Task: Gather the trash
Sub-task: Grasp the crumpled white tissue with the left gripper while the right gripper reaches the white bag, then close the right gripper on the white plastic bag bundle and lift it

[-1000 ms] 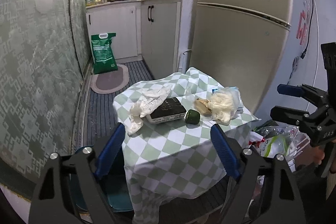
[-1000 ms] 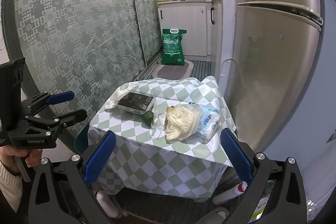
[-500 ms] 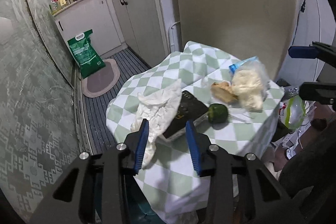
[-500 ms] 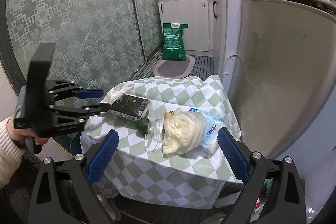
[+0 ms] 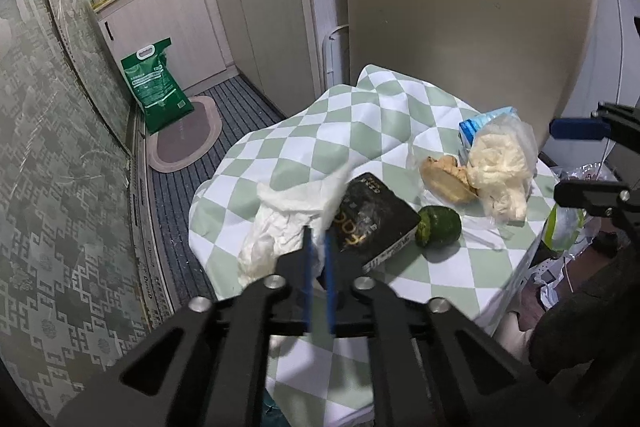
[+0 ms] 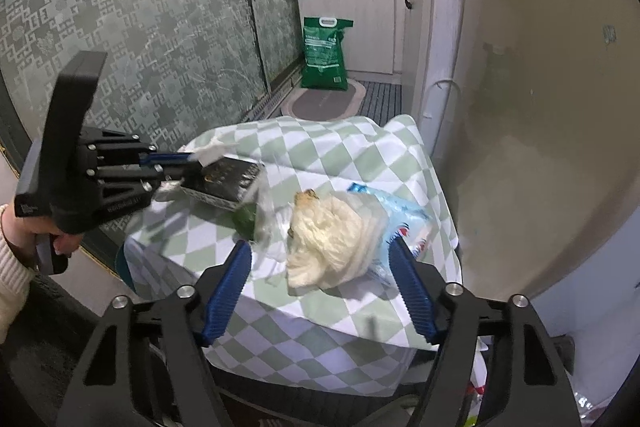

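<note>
Between my left gripper's [image 5: 317,243] blue pads, now clamped together where a second ago they stood wide, is a fold of the crumpled white tissue paper [image 5: 280,223] lying against the black printed box [image 5: 372,223]. That trash is secured, I judge, and ready to lift. My right gripper [image 6: 320,267] is closing with the clear plastic bag of pale crumpled wrapping [image 6: 332,239] between its jaws, pads not yet touching. Beyond sit a green round fruit [image 5: 438,227] and the checked green-and-white tablecloth [image 5: 320,131]. Its near edge is close; the beige refrigerator [image 5: 460,27] hems the far side, the floor on the left stays open.
</note>
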Demonstrator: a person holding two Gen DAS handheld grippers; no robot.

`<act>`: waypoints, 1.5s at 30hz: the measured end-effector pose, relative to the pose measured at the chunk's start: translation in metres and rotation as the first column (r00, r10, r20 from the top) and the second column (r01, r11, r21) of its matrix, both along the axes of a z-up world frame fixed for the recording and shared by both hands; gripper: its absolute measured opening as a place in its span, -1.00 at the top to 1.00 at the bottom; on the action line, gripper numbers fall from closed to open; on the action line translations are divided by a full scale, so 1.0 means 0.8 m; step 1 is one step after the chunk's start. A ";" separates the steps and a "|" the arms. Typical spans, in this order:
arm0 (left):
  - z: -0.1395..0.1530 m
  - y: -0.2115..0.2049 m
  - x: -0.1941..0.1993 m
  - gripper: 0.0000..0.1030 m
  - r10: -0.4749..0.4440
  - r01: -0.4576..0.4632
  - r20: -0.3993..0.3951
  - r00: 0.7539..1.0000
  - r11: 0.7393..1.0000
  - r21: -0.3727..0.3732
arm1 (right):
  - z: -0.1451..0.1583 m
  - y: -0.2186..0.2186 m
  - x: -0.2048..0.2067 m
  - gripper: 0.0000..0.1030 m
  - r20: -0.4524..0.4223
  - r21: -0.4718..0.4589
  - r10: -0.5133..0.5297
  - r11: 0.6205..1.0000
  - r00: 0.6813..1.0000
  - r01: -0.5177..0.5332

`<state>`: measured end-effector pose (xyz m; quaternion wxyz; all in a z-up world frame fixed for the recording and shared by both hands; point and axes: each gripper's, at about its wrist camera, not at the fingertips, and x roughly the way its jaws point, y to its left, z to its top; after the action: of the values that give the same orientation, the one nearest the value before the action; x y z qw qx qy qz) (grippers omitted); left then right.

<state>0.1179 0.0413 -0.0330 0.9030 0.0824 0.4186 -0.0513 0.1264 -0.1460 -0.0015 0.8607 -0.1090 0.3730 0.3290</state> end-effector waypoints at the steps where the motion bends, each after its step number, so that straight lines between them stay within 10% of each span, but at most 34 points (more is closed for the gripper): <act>1: 0.001 0.000 0.000 0.96 -0.002 0.002 0.001 1.000 1.000 -0.007 | -0.001 -0.001 0.001 -0.29 -0.001 -0.003 -0.003 1.000 1.000 0.003; 28: 0.057 0.034 -0.043 0.98 0.074 -0.045 0.113 0.991 0.970 -0.239 | -0.023 -0.007 0.049 0.89 -0.105 0.023 -0.089 0.995 0.990 0.092; 45: 0.057 0.096 -0.074 0.98 0.216 -0.176 0.114 0.970 0.941 -0.290 | 0.049 0.023 0.014 0.98 0.074 0.078 -0.064 0.995 0.995 0.058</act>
<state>0.0587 0.1185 0.0125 0.9339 -0.0837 0.3473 -0.0133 0.1375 -0.1277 0.0374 0.8875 -0.0773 0.3301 0.3121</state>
